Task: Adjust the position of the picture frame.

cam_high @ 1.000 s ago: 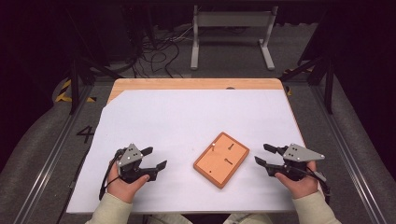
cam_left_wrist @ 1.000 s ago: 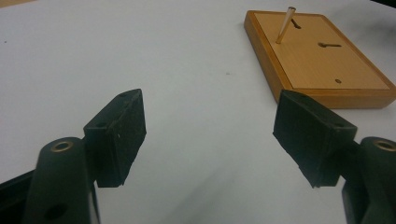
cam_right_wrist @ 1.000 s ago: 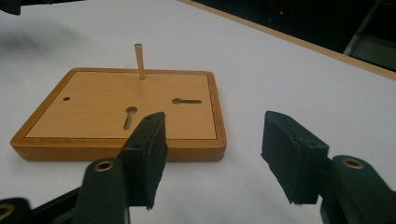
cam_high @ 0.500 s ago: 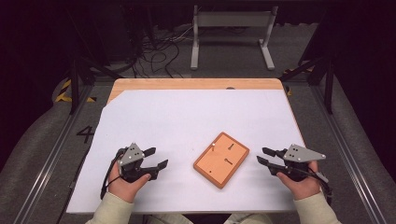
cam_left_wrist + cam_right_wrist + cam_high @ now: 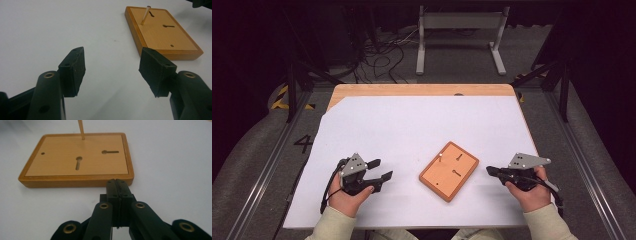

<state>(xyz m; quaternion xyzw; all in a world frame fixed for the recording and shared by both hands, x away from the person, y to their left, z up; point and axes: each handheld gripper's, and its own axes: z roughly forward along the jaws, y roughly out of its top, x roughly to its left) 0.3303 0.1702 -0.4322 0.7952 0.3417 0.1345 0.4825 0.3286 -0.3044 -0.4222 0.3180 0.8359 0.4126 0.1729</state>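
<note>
A wooden board [image 5: 449,170] lies flat on the white-covered bench [image 5: 412,125], low and a little right of centre in the high view, between the two hands. A thin wooden peg [image 5: 145,15] stands in one hole near a corner of the board, leaning slightly. Two keyhole slots [image 5: 78,162] and a small round hole [image 5: 43,153] are cut in the top face, and all three look empty. There is no bowl, box or tray on the bench; the board's holes are the only things that hold anything, and only the peg's hole is filled.

The left hand-held gripper [image 5: 379,170] sits at the lower left of the high view, its jaws standing apart with nothing between them; they have just closed a little. The right hand-held gripper [image 5: 491,171] sits at the lower right, just short of the board's near edge. Its jaws have just closed fully, the pads pressed together on nothing.

The likely risk is to the peg. It is thin and leans, so a jaw coming in from the side could knock it out or snap it. The board is light and loose on a smooth sheet, so a push from the closed right jaws could slide or turn it.
</note>
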